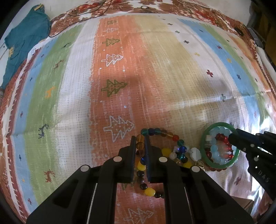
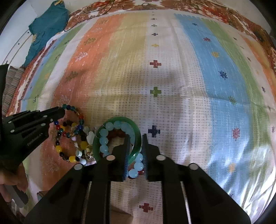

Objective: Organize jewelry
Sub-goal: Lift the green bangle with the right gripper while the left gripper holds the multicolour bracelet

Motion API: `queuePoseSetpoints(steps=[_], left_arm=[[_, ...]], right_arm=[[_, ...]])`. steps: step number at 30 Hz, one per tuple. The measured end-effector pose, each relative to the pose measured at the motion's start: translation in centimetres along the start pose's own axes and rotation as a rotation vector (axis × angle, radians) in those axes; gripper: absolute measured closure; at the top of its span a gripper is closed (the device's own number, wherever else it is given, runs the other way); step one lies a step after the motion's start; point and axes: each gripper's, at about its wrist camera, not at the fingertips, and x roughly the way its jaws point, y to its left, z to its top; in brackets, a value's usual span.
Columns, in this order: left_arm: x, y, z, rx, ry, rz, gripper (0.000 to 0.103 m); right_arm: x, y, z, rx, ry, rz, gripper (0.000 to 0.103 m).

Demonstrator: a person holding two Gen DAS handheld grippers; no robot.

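Note:
A heap of bead bracelets lies on a striped cloth. My left gripper (image 1: 140,140) is shut on a bracelet of multicoloured glass beads (image 1: 163,133), pinching its amber beads. A yellow-and-dark bead bracelet (image 1: 149,191) lies beneath the fingers. My right gripper (image 2: 135,137) is shut on the green bangle (image 2: 119,119), one finger inside the ring and one outside. A pale blue bead bracelet (image 2: 104,141) and red beads lie within the bangle. In the left wrist view the bangle (image 1: 219,124) sits to the right with the right gripper (image 1: 232,137) on it.
The striped cloth (image 1: 155,72) with tree and cross prints covers the surface. A teal garment (image 1: 25,41) lies at the far left. A thin dark cord (image 1: 72,15) runs along the far edge. White shell-like beads (image 1: 195,153) sit between the two bracelets.

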Motion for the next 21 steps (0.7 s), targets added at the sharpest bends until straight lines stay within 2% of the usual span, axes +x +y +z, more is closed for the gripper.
queuePoseSetpoints(steps=[1,8,12,21], left_arm=[[0.0,0.0,0.0,0.001,0.000,0.000,0.094],[0.0,0.0,0.1,0.002,0.001,-0.001,0.094],[-0.2,-0.1,0.0,0.007,-0.001,-0.002,0.094],[-1.5,-0.5,0.2,0.018,-0.025,-0.004,0.094]], right_arm=[[0.0,0.0,0.0,-0.001,0.000,-0.005,0.078],[0.2,-0.2,-0.2,0.001,-0.008,-0.004,0.078],[0.0,0.0,-0.2,-0.010,-0.011,0.006,0.087],[-1.3,0.1,-0.2,-0.012,-0.054,0.007,0.093]])
